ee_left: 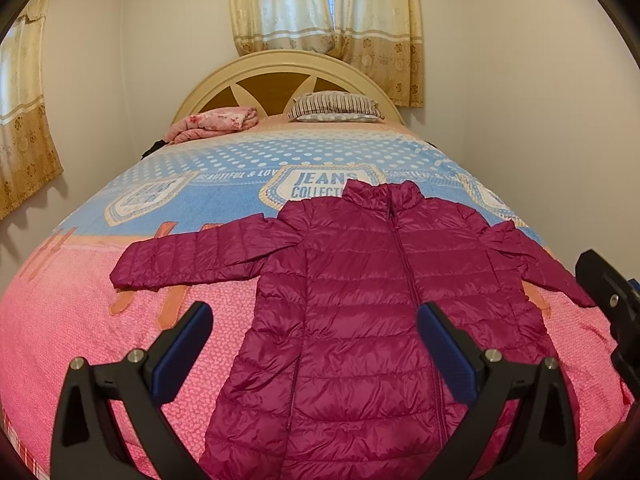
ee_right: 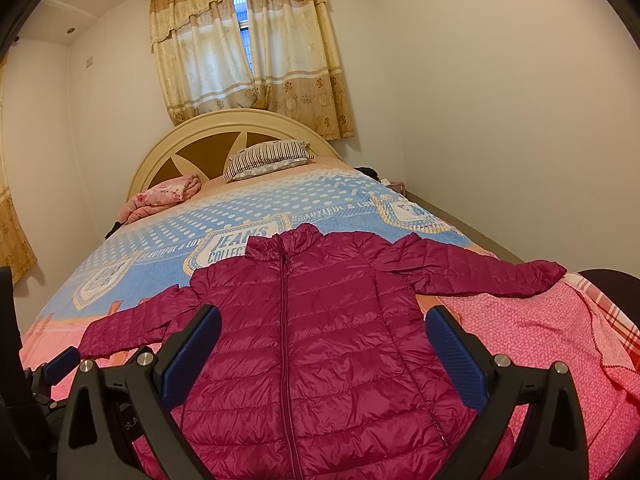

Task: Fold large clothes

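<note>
One magenta quilted jacket (ee_left: 360, 300) lies flat on the bed (ee_left: 80, 320), front side up and zipped shut, its hem at the foot edge and its stand-up collar (ee_left: 380, 192) pointing toward the headboard (ee_left: 280, 76). Its long axis runs from foot to head of the bed, a little toward the right-hand edge. Its two sleeves are spread out sideways across the bed: the left sleeve (ee_left: 192, 260) stretches toward the left edge, while the right sleeve (ee_right: 488, 272) reaches the right edge, where its cuff lies on the pink bedcover (ee_right: 520, 320) just at the drop-off.

Two claws are in view, one per hand. The left claw (ee_left: 316, 352) hangs above the jacket's lower half with its jaws wide apart and nothing between them — one blue pad (ee_left: 184, 352) is over the pink cover beside the jacket, the other over the jacket's front. The right claw (ee_right: 324, 356) likewise stands spread open and empty above the jacket's body, each of its blue pads (ee_right: 456, 356) seen over the fabric near a side seam. Whether either claw touches the cloth cannot be told.

At the head of the bed there is one striped pillow (ee_left: 336, 108) on the right and one folded pink floral blanket (ee_left: 216, 122) on the left corner. Behind the headboard hangs one pair of cream and gold curtains (ee_left: 324, 20); a second curtain (ee_left: 24, 120) hangs on the left wall.
</note>
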### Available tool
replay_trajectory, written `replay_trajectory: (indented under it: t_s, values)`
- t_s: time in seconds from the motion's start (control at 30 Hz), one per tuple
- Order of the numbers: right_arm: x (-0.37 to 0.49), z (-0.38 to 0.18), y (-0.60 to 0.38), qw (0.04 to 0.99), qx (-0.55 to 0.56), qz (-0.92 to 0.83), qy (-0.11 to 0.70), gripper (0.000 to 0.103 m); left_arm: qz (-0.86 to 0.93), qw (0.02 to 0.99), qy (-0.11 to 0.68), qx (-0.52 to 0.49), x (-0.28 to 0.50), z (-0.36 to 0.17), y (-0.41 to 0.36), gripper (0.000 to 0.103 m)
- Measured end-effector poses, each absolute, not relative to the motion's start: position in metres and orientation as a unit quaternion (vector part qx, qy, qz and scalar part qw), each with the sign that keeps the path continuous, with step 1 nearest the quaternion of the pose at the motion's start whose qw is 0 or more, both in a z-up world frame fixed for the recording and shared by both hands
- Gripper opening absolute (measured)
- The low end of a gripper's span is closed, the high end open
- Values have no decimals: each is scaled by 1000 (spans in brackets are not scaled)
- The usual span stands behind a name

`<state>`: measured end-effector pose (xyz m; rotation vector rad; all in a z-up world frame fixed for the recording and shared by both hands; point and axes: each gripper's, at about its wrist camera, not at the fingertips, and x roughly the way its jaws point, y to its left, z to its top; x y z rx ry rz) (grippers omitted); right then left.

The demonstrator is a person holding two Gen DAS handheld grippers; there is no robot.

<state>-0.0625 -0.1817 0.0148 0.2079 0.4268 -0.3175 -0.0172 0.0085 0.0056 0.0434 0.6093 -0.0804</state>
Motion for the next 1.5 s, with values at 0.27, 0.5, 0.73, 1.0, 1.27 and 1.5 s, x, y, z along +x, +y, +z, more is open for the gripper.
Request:
replay_trajectory:
  t_s: [0.27, 0.5, 0.73, 1.0, 1.27, 1.5]
  values:
    - [-60, 10, -183, 957, 108, -156, 219, 102, -40, 950, 308, 21, -14, 2, 6, 103]
    - [-52, 0, -189, 952, 117, -156, 235, 102, -40, 947, 317, 24, -7, -5, 3, 103]
    - [-44, -9, -197, 949, 125, -156, 245, 102, -41, 945, 324, 26, -1, -12, 1, 103]
    - [-34, -17, -231, 942, 119, -188, 249, 102, -90, 962, 259, -8, -3, 4, 11, 103]
    - [-44, -24, -417, 887, 253, -289, 257, 102, -98, 950, 298, -5, 57, -3, 20, 103]
    - [-45, -70, -602, 809, 368, -369, 270, 102, -54, 942, 329, -33, 92, -41, 30, 103]
